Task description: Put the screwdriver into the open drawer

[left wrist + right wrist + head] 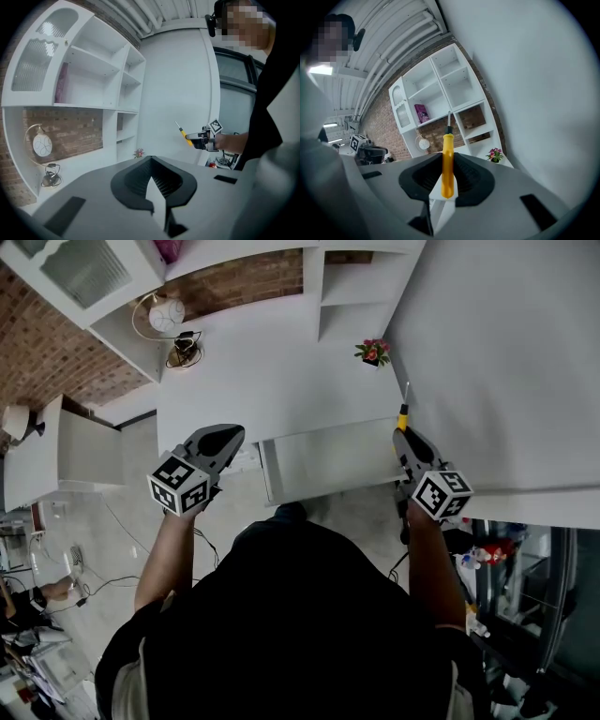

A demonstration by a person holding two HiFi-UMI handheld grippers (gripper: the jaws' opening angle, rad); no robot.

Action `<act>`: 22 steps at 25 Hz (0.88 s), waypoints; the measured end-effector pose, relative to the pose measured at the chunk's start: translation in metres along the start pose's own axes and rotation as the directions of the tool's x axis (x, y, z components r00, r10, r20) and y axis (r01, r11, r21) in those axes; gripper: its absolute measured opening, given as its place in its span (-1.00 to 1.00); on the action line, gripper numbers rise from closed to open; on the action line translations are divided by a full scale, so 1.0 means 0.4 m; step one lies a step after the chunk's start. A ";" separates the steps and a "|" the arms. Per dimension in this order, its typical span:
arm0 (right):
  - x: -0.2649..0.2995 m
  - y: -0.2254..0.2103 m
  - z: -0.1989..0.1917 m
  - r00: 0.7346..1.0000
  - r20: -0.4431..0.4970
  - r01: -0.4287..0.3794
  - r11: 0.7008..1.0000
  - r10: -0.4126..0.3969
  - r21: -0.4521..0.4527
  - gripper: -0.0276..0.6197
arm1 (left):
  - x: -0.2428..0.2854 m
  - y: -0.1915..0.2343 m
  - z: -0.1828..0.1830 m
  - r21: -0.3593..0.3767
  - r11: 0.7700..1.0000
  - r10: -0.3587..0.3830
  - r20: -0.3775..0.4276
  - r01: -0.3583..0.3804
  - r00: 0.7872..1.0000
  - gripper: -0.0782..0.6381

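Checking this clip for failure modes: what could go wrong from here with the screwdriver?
The right hand-held gripper pinches the screwdriver only by its handle's rear end, so it could pivot or slip. In the head view it sits at the right edge of the open drawer; released there, the tool may miss.

The screwdriver point(447, 164) had a yellow handle, a black collar and a silvery shaft. The left gripper point(225, 438) and right gripper point(405, 434) were grey and black, with black-and-white square markers. The drawer point(323, 462) and bench point(272, 371) were white, and the wall point(239, 282) was red-brown brick.
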State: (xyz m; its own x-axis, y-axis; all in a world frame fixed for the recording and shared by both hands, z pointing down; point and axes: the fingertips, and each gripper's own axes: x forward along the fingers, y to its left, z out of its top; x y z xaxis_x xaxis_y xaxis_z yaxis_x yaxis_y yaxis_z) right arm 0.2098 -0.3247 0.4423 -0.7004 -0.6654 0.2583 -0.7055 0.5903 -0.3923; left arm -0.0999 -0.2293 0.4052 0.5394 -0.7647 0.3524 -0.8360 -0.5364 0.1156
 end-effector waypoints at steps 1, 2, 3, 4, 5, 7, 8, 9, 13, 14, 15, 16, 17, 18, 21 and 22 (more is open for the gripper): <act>0.008 -0.005 -0.003 1.000 -0.004 0.000 1.000 0.000 0.001 -0.66 | 0.006 0.005 -0.001 -0.002 1.000 -0.001 -0.002 0.001 1.000 -0.74; 0.015 -0.010 -0.007 1.000 -0.010 0.001 1.000 -0.001 0.001 -0.66 | 0.012 0.009 -0.002 -0.003 1.000 -0.003 -0.004 0.002 1.000 -0.74; 0.022 -0.017 -0.012 1.000 -0.016 0.004 1.000 -0.004 0.000 -0.66 | 0.017 0.013 -0.003 -0.003 1.000 -0.004 -0.005 0.004 1.000 -0.74; 0.028 -0.024 -0.019 1.000 -0.022 0.009 1.000 -0.009 -0.001 -0.66 | 0.020 0.017 -0.003 -0.004 1.000 -0.003 -0.004 0.003 1.000 -0.74; 0.035 -0.032 -0.026 0.999 -0.029 0.013 1.000 -0.013 0.000 -0.66 | 0.023 0.022 -0.002 -0.004 1.000 0.001 0.000 -0.001 1.000 -0.74; 0.051 -0.050 -0.040 0.999 -0.044 0.022 1.000 -0.022 0.000 -0.66 | 0.025 0.037 0.005 -0.003 1.000 0.016 0.013 -0.016 1.000 -0.74; 0.059 -0.060 -0.047 0.998 -0.053 0.027 1.000 -0.027 -0.002 -0.66 | 0.026 0.044 0.008 -0.003 1.000 0.023 0.018 -0.023 1.000 -0.74; 0.067 -0.069 -0.056 0.998 -0.063 0.032 0.999 -0.032 -0.005 -0.66 | 0.027 0.051 0.010 -0.005 1.000 0.027 0.021 -0.027 0.999 -0.74; 0.099 -0.096 -0.098 0.993 -0.106 0.050 0.999 -0.051 -0.017 -0.66 | 0.029 0.076 0.000 -0.019 0.999 0.027 0.013 -0.027 1.000 -0.74; 0.106 -0.102 -0.107 0.992 -0.116 0.053 0.998 -0.055 -0.020 -0.66 | 0.029 0.080 -0.003 -0.021 0.999 0.026 0.009 -0.026 1.000 -0.74; 0.112 -0.107 -0.117 0.990 -0.126 0.056 0.998 -0.058 -0.021 -0.66 | 0.030 0.082 -0.004 -0.021 0.999 0.024 0.005 -0.024 1.000 -0.74; 0.118 -0.111 -0.126 0.989 -0.136 0.058 0.998 -0.060 -0.020 -0.66 | 0.031 0.085 -0.005 -0.021 1.000 0.023 0.002 -0.023 1.000 -0.74; 0.124 -0.116 -0.137 0.987 -0.148 0.062 0.998 -0.064 -0.018 -0.66 | 0.033 0.088 -0.007 -0.022 1.000 0.021 -0.002 -0.021 1.000 -0.74; 0.131 -0.120 -0.148 0.984 -0.163 0.066 0.998 -0.067 -0.017 -0.66 | 0.034 0.092 -0.009 -0.023 1.000 0.020 -0.004 -0.020 1.000 -0.74; 0.153 -0.126 -0.182 0.974 -0.213 0.068 0.997 -0.073 -0.029 -0.66 | 0.036 0.101 -0.014 -0.030 0.999 0.018 -0.007 -0.019 1.000 -0.74; 0.159 -0.126 -0.192 0.971 -0.226 0.066 0.997 -0.073 -0.037 -0.66 | 0.037 0.103 -0.017 -0.032 0.999 0.017 -0.009 -0.017 1.000 -0.74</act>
State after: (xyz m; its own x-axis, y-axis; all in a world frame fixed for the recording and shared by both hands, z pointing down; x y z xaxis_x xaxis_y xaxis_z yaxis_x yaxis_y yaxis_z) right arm 0.1923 -0.3615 0.5463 -0.6534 -0.5863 0.4789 -0.7539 0.5611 -0.3417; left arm -0.1270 -0.2602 0.4213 0.5245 -0.7705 0.3623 -0.8478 -0.5117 0.1392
